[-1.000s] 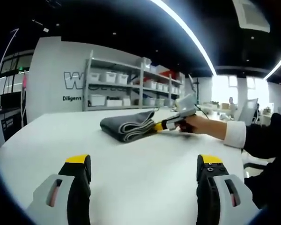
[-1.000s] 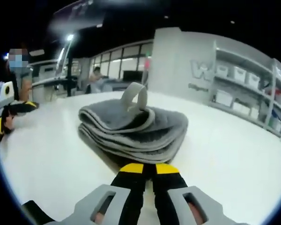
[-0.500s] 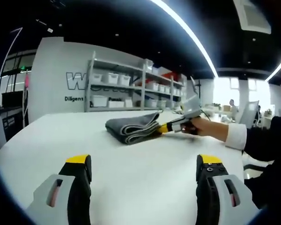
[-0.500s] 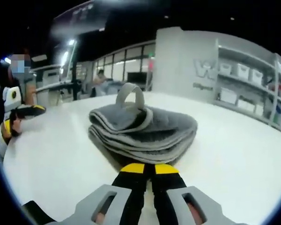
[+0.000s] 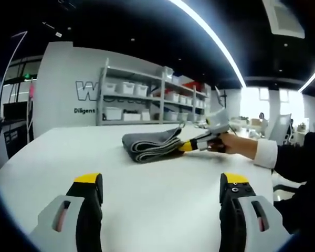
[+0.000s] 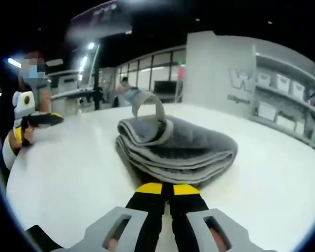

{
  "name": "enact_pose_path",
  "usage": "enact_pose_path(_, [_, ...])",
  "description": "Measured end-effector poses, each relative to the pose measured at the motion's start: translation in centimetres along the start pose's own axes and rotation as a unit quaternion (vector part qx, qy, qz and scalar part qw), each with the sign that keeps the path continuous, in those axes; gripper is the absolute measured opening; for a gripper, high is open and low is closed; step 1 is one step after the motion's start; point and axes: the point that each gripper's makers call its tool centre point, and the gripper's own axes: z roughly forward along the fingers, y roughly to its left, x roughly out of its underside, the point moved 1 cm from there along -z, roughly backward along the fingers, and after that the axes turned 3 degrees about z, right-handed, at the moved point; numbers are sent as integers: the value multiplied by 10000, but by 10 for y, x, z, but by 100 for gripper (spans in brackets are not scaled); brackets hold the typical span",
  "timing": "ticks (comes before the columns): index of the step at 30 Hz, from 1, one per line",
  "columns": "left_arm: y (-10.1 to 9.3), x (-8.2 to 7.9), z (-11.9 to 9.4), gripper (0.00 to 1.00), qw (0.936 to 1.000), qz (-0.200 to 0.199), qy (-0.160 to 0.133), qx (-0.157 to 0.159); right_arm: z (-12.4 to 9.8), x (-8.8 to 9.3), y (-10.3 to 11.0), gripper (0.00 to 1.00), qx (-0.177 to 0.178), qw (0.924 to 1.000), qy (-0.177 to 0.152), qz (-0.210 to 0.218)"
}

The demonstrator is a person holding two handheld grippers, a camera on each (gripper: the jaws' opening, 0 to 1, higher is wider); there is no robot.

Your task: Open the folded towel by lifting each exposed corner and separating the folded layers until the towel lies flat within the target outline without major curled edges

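Left gripper view: left gripper [image 5: 161,195] jaws spread wide, grasping nothing, low over white table [image 5: 68,157]. Folded grey towel [image 5: 149,144] well ahead on table; right gripper [image 5: 188,146] at its edge. Since a second ago, towel sits further right.

Right gripper view: right gripper [image 6: 166,189] jaws clenched at towel [image 6: 176,149] near edge; cannot tell which layers are caught. Risk: pinching several layers drags whole bundle instead of unfolding. Hanging loop [image 6: 147,107] upright. Towel now shifted right; left gripper [image 6: 34,121] nearer.
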Motion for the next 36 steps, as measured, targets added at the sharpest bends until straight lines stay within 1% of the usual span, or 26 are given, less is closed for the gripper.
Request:
enact_pose_path(10, [3, 0, -1, 89, 10000, -1, 37, -61, 0, -2, 21, 0, -209, 9997, 41, -129])
enact_pose_path(11, [4, -1, -2, 88, 9999, 51, 7, -114, -1, -1, 24, 0, -226, 9996, 45, -130])
enact_pose_path(13, [7, -9, -4, 86, 9995, 196, -163, -186, -1, 0, 29, 0, -287, 9995, 74, -131])
enact_pose_path(14, [8, -11, -5, 85, 9994, 215, -202, -201, -1, 0, 31, 0, -313, 9994, 86, -128])
enact_pose_path(15, [9, -13, -6, 85, 9992, 237, -227, -219, -1, 0, 33, 0, -352, 9993, 98, -110])
enact_pose_path(18, [14, -19, -9, 83, 9981, 420, -297, -337, -2, -1, 37, 0, -449, 9989, 104, 130])
enact_pose_path(20, [14, -18, -10, 82, 9978, 454, -292, -374, -2, 0, 37, 0, -452, 9987, 118, 194])
enact_pose_path(24, [15, -15, -11, 82, 9982, 392, -231, -379, -4, 0, 39, 0, -486, 9985, 121, 233])
enact_pose_path(27, [19, -12, -10, 82, 9984, 319, -174, -439, -5, -1, 42, 0, -522, 9983, 118, 226])
enact_pose_path(31, [24, -11, -7, 81, 9987, 207, -145, -453, -5, 0, 47, 0, -591, 9980, 132, 207])
enact_pose_path(36, [15, -8, -9, 81, 9993, 59, -105, -365, -6, 0, 54, 0, -672, 9975, 143, 183])
